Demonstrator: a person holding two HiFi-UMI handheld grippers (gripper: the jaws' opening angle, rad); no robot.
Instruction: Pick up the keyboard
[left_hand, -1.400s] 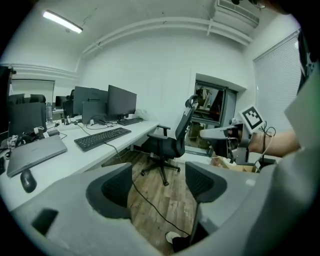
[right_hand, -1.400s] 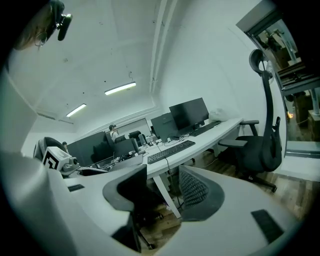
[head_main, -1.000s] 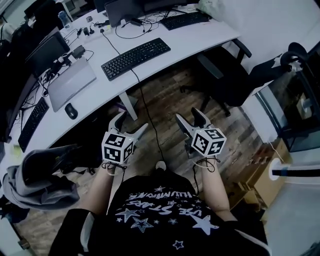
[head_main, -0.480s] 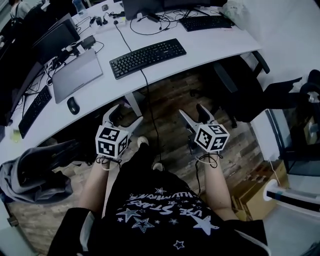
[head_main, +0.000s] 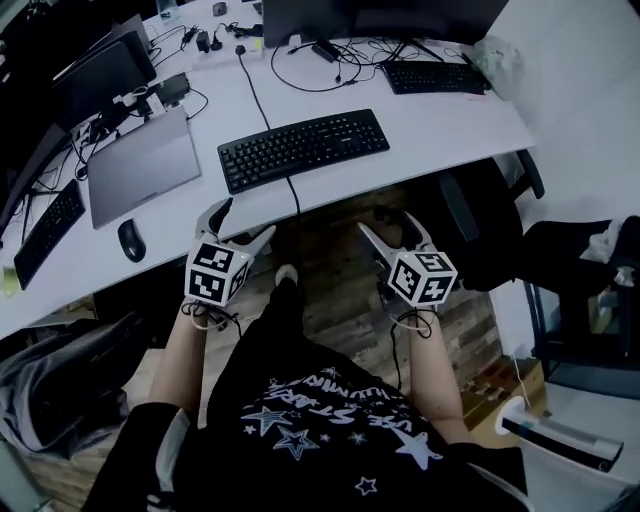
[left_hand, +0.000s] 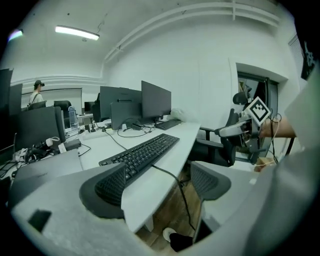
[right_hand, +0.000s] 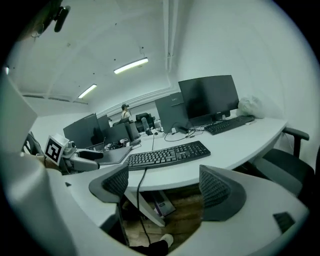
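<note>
Black corded keyboard (head_main: 303, 149) lies near the front edge of the white curved table (head_main: 440, 115); grey laptop (head_main: 140, 165) and black mouse (head_main: 130, 240) sit to its left. My left tool (head_main: 245, 220) gapes empty; my right tool (head_main: 388, 225) has just opened its jaws wider, nothing between them.

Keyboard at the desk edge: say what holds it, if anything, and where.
Nothing is held. Left tongs open, empty; right tongs, jaws just opening wider, empty too. The keyboard lies untouched on the desk.
</note>
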